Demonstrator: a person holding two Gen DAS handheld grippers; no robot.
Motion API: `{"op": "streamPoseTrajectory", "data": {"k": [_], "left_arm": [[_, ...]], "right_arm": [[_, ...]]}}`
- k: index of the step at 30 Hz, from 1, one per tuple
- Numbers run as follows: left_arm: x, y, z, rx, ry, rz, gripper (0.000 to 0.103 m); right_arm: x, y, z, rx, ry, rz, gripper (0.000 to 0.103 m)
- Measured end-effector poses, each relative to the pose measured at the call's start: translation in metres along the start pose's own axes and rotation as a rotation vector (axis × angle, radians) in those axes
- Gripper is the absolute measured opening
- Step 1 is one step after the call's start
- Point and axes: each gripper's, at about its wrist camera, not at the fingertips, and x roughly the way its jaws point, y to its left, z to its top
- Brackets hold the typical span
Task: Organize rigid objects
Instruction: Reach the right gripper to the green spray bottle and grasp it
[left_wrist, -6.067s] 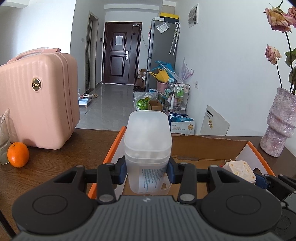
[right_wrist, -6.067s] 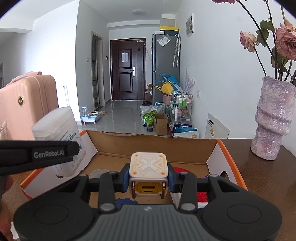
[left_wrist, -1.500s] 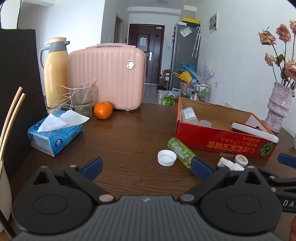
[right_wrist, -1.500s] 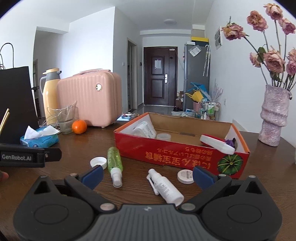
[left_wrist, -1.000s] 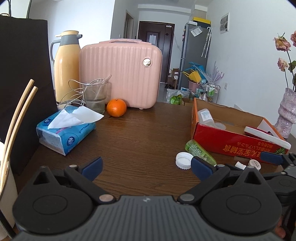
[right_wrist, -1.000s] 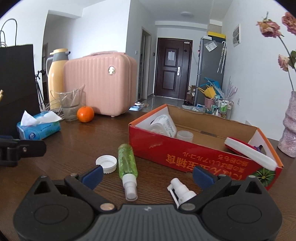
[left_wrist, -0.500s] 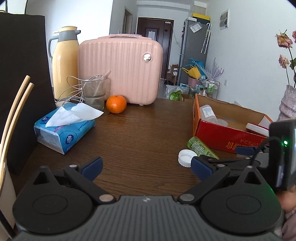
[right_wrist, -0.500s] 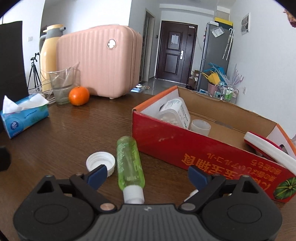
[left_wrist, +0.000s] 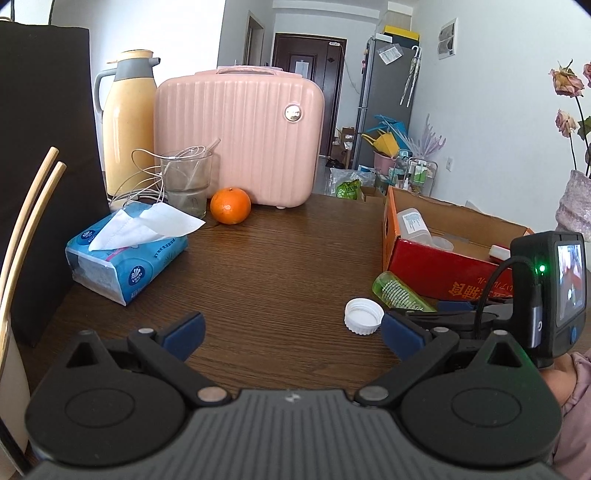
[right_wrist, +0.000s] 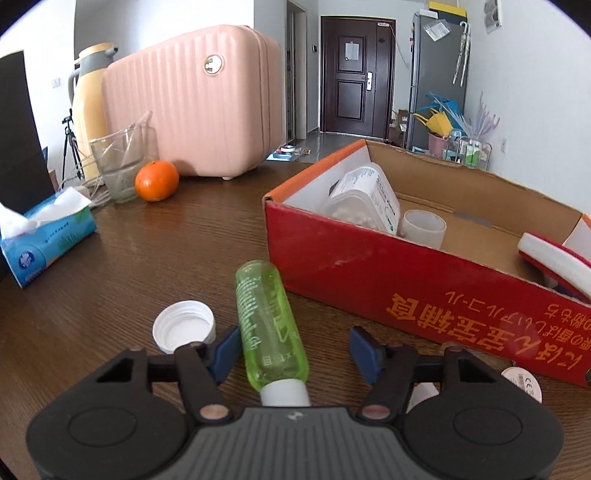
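The right gripper has dropped over the green translucent plastic spray bottle lying on the dark wooden table. Its jaws have just been narrowing around it, with a gap left on the right. The left gripper waits spread and empty. Beyond, the red cardboard box awaits.

You face white walls and a hallway with a pale tiled floor ending at a dark brown door. A grey refrigerator stands right of it, above a cluttered wire rack. Daylight fills the room over your dark wooden table.
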Motion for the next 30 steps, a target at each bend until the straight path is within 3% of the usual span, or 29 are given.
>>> {"op": "streamPoseTrajectory", "data": {"k": [2, 7, 30], "left_arm": [[0.002, 0.0, 0.0, 0.002, 0.003, -0.004, 0.103], [0.011, 0.001, -0.001, 0.003, 0.023, 0.013, 0.103], [0.013, -0.004, -0.004, 0.036, 0.042, -0.013, 0.103]], "right_arm": [[-0.002, 0.002, -0.001, -0.012, -0.007, 0.027, 0.038], [-0.008, 0.01, -0.004, -0.047, -0.02, 0.038, 0.031], [-0.053, -0.001, -0.012, 0.027, -0.135, 0.047, 0.03]]}}
